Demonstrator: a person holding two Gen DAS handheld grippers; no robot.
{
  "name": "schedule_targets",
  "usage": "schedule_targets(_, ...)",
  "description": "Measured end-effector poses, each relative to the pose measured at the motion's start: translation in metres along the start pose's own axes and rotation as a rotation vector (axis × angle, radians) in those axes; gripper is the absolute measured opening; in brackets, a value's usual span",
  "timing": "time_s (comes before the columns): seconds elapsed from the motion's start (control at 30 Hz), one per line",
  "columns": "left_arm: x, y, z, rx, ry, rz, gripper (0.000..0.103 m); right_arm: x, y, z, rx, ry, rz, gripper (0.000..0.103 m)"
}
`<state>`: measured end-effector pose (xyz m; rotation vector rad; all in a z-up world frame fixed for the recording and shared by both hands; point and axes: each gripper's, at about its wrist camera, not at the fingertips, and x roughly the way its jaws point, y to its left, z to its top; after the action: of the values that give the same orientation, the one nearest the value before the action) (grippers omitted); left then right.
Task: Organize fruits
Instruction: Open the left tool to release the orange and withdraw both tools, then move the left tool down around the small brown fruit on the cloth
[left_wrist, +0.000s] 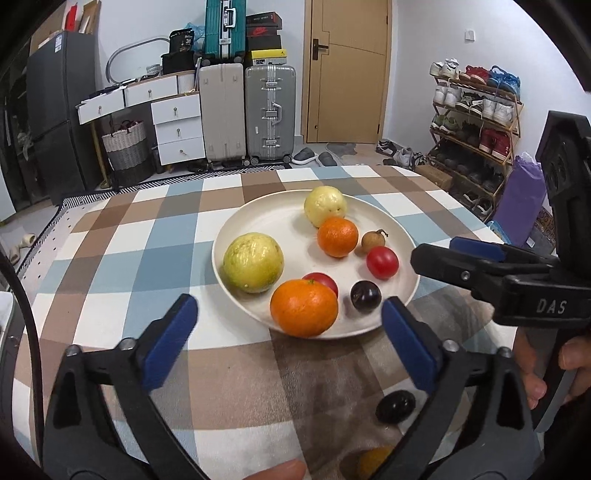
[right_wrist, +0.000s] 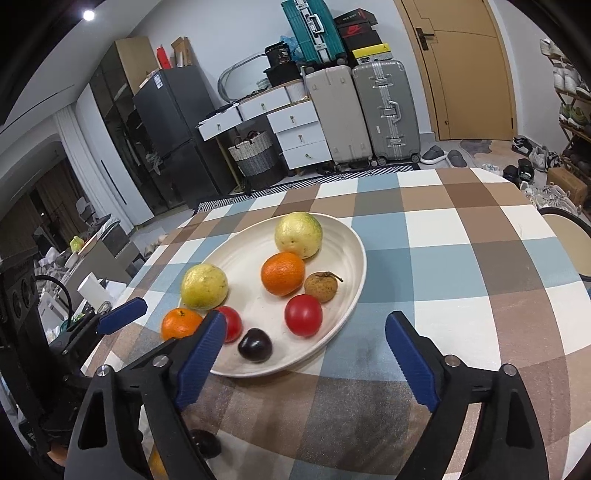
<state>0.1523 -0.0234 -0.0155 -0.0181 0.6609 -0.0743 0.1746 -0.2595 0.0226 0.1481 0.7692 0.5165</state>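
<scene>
A white plate (left_wrist: 236, 229) sits on the checked tablecloth with two yellow-green guavas (left_wrist: 253, 263), two oranges (left_wrist: 304, 313), two red tomatoes (left_wrist: 382, 262), a dark plum (left_wrist: 365, 296) and a small brown longan (left_wrist: 373, 240). My left gripper (left_wrist: 290, 314) stands open at the plate's near rim, with nothing between its pads and the near orange just ahead. My right gripper (right_wrist: 306, 325) is open too, empty, over the plate's (right_wrist: 332, 236) near right edge beside the plum (right_wrist: 255, 344). Another dark fruit (left_wrist: 395, 406) lies on the cloth, off the plate.
The right gripper (left_wrist: 439, 251) shows at the right of the left wrist view, with a hand (left_wrist: 569, 362) on its handle. An orange-yellow fruit (left_wrist: 373, 461) peeks out at the bottom edge. Beyond the table's far edge stand suitcases (left_wrist: 269, 114), drawers and a shoe rack (left_wrist: 476, 122).
</scene>
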Motion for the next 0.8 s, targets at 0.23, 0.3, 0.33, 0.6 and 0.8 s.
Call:
schedule_targets(0.23,-0.019,0.012,-0.015,-0.060,0.009,-0.017,0.102,-0.008,0.005,-0.012,-0.025,0.034,0.002,0.103)
schedule_targets(0.3,-0.025,0.015,-0.020,-0.082,0.015,-0.022,0.102,-0.009,0.007,-0.016,-0.032,0.044,0.002,0.103)
schedule_targets(0.33,-0.027,0.017,-0.021,-0.091,0.018,-0.022,0.102,-0.011,0.008,-0.019,-0.040,0.050,0.006,0.103)
schedule_targets(0.6,-0.050,0.023,-0.039,-0.157,0.024,-0.001,0.102,-0.022,0.022,-0.032,-0.120,0.088,0.022,0.103)
schedule_targets(0.8,-0.060,0.016,-0.051,-0.159,0.055,0.004,0.102,-0.022,0.029,-0.045,-0.172,0.149,0.023,0.103)
